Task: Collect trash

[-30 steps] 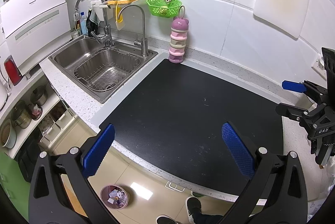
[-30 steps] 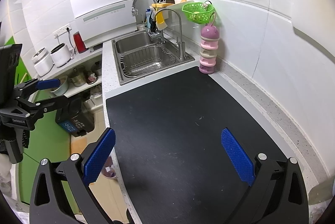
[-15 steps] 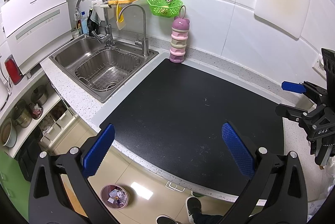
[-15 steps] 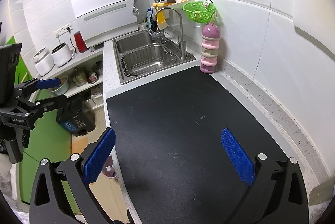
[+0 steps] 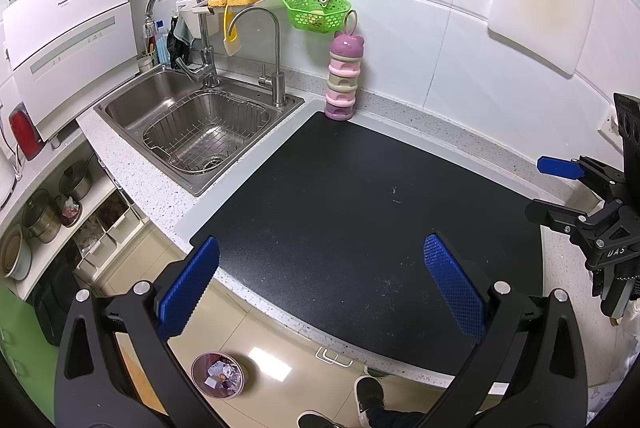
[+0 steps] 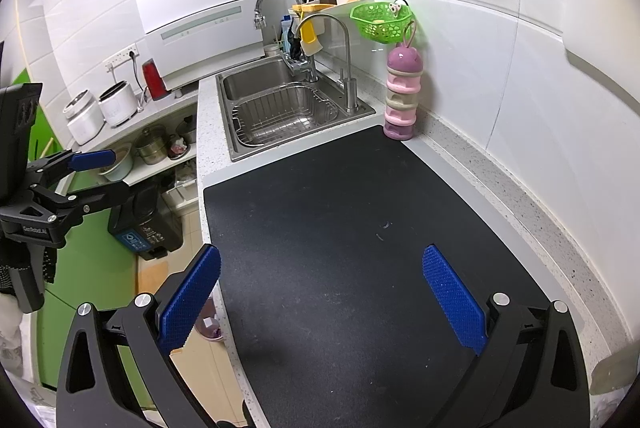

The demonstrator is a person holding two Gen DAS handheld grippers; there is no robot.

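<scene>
A small pink waste bin (image 5: 218, 374) holding crumpled paper stands on the floor below the counter edge; the right wrist view shows only part of this bin (image 6: 208, 326). A few tiny specks (image 5: 394, 194) lie on the black mat (image 5: 340, 168). My left gripper (image 5: 322, 244) hovers open over the mat's front left corner with nothing between its blue pads. My right gripper (image 6: 321, 252) is also open and empty, above the mat's near end. Each gripper shows in the other's view: the right gripper (image 5: 560, 188) at the right, the left gripper (image 6: 104, 177) at the left.
A steel sink (image 5: 192, 132) with a wire basket and two taps lies left of the mat. A pink stacked container (image 5: 342, 80) stands at the mat's far corner, under a green basket (image 5: 316, 10). A person's shoes (image 5: 368, 396) are on the floor. Shelves of pots (image 5: 44, 216) are at the lower left.
</scene>
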